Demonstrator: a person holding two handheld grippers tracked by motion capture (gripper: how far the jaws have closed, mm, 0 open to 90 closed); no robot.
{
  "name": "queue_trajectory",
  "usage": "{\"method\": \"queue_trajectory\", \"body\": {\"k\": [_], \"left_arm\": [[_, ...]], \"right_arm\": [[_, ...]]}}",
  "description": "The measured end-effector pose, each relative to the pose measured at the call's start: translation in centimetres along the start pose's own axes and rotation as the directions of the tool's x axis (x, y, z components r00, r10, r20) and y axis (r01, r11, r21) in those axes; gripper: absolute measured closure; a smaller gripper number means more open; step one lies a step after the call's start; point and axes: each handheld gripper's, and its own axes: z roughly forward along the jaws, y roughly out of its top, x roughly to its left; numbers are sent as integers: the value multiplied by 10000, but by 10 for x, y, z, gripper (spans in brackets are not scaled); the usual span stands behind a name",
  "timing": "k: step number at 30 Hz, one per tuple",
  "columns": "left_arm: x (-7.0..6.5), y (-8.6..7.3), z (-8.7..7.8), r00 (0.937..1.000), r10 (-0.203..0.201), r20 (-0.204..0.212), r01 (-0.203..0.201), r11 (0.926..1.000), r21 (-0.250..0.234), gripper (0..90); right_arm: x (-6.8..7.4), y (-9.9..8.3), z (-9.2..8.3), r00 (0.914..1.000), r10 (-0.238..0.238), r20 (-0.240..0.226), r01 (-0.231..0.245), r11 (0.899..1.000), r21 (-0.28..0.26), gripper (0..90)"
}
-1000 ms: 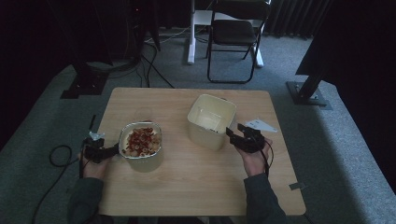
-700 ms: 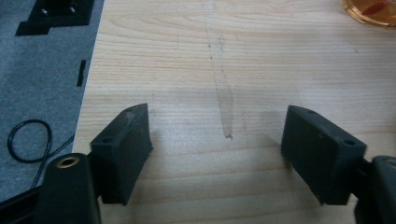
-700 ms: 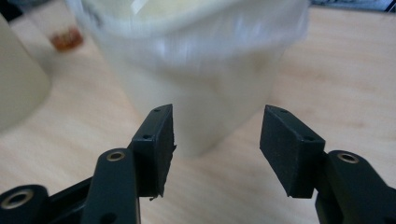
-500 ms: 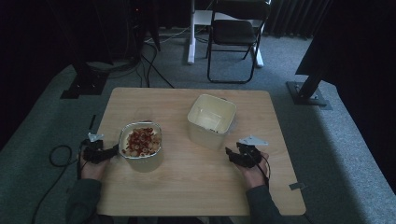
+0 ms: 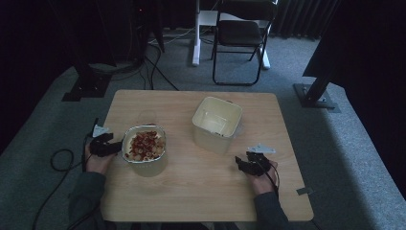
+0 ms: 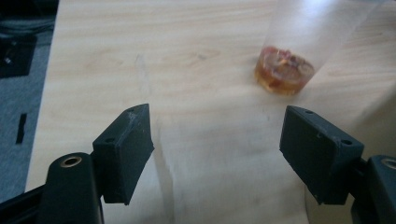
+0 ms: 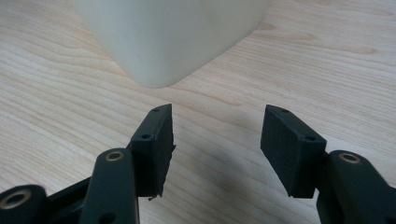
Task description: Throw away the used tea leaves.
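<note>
A pale wooden table (image 5: 201, 191) carries two tubs. The empty cream tub (image 5: 216, 123) stands right of centre, well apart from the smaller clear tub (image 5: 143, 146), which sits left of centre heaped with red and pale food.

In the high view, the left gripper (image 5: 111, 145) lies at the clear tub's left wall, the person's hand behind it. In the left gripper view its jaws have just been opening and stand wide, with a hazy clear wall between them; whether the pads press on that wall is hard to tell through the blur. Farther across the table in that view stands what appears to be a clear cup (image 6: 299, 42) with orange-red bits at its bottom.

The right gripper (image 5: 245, 163) rests low over bare wood, near the cream tub's front corner but clear of it. Its jaws stand apart with nothing between them, the cream tub (image 7: 173, 32) just ahead.
</note>
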Motion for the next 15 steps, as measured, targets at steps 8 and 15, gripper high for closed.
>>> {"method": "queue_trajectory", "body": {"k": [8,15], "left_arm": [[7,13,19,9948,198,1004,-165,9993,-341,252],[8,32,19,9946,71,1036,12,9968,-800,254]], "right_arm": [[1,-1,3,10000,-59,58,58,9999,102,435],[0,-2,4,10000,-20,82,19,9999,163,435]]}}
